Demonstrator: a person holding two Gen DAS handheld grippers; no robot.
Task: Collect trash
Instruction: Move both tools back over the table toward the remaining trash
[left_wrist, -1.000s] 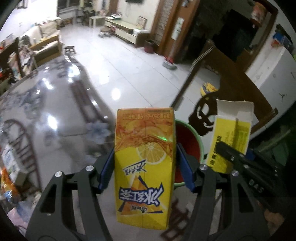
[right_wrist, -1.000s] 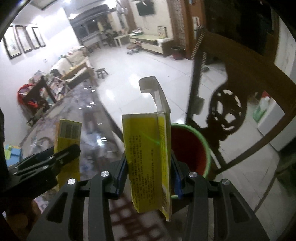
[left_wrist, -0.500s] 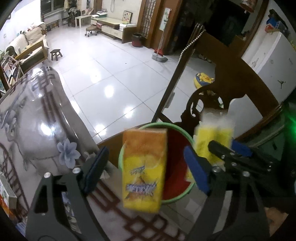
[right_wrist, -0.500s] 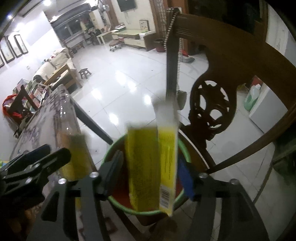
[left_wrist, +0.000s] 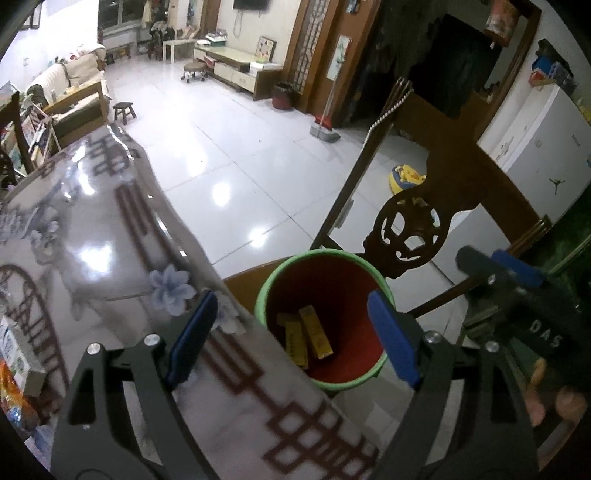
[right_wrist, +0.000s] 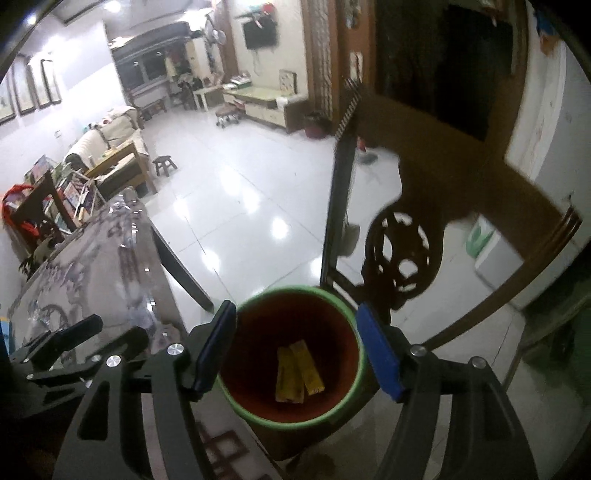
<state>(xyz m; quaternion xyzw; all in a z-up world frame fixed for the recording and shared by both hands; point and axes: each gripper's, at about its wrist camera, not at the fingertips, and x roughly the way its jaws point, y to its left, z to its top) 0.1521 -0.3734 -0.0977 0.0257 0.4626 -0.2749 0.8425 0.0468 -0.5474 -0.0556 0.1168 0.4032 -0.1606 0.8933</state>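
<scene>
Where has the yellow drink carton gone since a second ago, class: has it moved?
Yes. The yellow drink carton has left the left gripper and dropped into the green-rimmed bin, lying on its bottom beside the other box.

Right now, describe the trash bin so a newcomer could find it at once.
Find the patterned table and the carved wooden chair beside it. The trash bin stands between them, below the table's edge: a round bucket, green outside and red inside, with two yellow cartons at its bottom.
</scene>
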